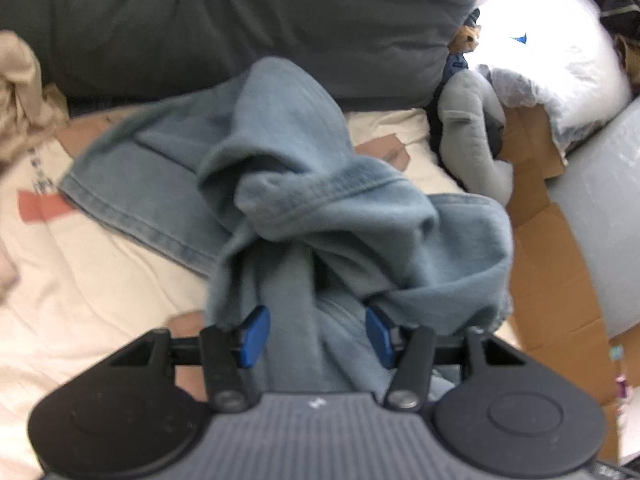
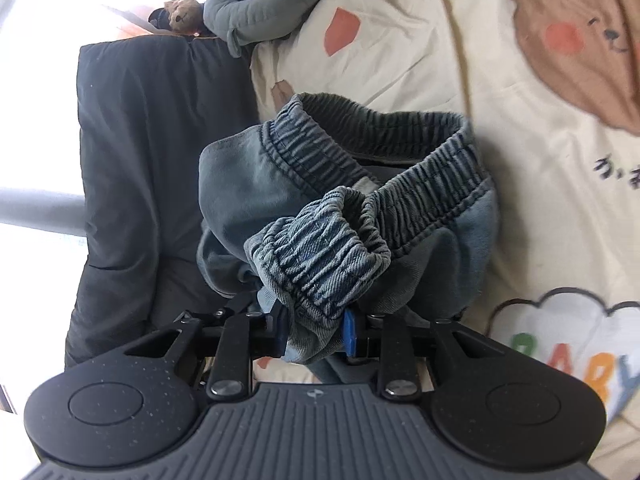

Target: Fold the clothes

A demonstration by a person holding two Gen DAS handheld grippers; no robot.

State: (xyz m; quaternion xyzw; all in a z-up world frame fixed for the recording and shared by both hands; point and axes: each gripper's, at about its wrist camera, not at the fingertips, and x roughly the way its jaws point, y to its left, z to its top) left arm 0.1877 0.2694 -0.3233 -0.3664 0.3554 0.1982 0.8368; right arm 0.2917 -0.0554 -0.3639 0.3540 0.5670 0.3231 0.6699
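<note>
Bunched light-blue denim trousers (image 1: 304, 184), elastic-waisted

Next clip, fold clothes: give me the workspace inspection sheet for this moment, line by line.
Surface: cream cartoon-print bedspread, wrinkled.
Job's things: blue denim pants, bunched and unfolded; elastic waistband gaping open.
Clutter: grey garment, beige cloth, small teddy bear, flattened cardboard, white plastic bag.
Grippers: left gripper closed on pant fabric; right gripper closed on the waistband.
Cables: nothing seen.
Surroundings: dark grey pillow behind the pants.
</note>
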